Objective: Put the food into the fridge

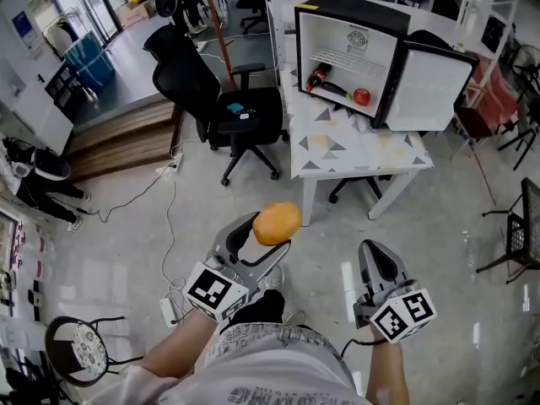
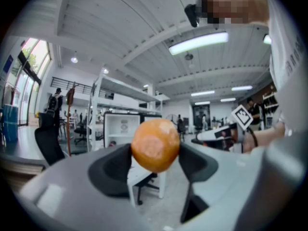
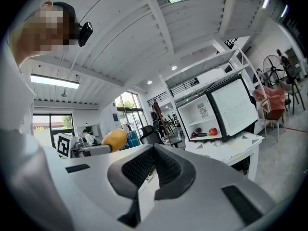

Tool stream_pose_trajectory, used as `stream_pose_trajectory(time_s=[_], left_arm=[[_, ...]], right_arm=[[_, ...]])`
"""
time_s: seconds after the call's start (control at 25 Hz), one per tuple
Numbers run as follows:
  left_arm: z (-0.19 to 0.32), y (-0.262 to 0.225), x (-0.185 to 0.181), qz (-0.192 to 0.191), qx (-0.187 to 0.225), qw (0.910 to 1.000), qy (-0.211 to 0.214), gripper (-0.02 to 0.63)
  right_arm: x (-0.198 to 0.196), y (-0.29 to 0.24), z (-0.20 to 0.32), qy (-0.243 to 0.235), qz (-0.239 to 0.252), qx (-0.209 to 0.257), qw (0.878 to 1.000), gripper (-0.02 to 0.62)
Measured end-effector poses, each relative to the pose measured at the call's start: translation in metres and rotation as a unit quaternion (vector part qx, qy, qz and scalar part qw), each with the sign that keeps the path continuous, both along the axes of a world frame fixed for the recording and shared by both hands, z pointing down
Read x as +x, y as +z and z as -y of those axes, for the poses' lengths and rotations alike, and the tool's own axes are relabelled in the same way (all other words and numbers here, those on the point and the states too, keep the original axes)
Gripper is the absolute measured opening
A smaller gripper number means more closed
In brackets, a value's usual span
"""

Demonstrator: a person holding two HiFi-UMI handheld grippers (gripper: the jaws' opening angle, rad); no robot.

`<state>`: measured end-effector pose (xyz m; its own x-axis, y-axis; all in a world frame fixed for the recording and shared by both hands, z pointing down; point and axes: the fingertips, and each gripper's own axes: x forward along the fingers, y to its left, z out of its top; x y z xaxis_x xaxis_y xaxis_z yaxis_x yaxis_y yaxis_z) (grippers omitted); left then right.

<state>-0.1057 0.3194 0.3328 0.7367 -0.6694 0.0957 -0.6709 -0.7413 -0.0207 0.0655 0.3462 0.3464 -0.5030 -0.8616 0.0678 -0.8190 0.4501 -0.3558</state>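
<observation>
Partly done: a bottle point(image 1: 326, 79) and red fruit point(image 1: 361, 96) sit in the open mini fridge point(image 1: 346, 13); the left gripper point(image 1: 272, 234) grasps an orange point(image 1: 277, 223), well apart from it; the right gripper point(image 1: 376, 256) is clenched, empty.

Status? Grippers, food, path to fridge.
Left gripper shut on orange. Right gripper shut, empty. Fridge open on table ahead, not yet reached. Office chair left of table, off the path.

White table point(image 1: 337, 146) with triangle-patterned top, open mini fridge point(image 1: 350, 36) standing on it
</observation>
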Motion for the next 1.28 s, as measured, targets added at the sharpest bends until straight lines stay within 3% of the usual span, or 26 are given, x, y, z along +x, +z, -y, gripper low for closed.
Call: stream_pose_trajectory(time_s=[0.56, 1.28], left_arm=[[0.07, 0.017, 0.013, -0.003, -0.006, 1.0, 0.001, 0.31], [0.225, 0.042, 0.002, -0.002, -0.034, 0.9992, 0.022, 0.31]], right_arm=[[0.013, 0.016, 0.067, -0.001, -0.005, -0.007, 1.0, 0.002], [0.005, 0.039, 0.214, 0.02, -0.008, -0.042, 0.999, 0.002]])
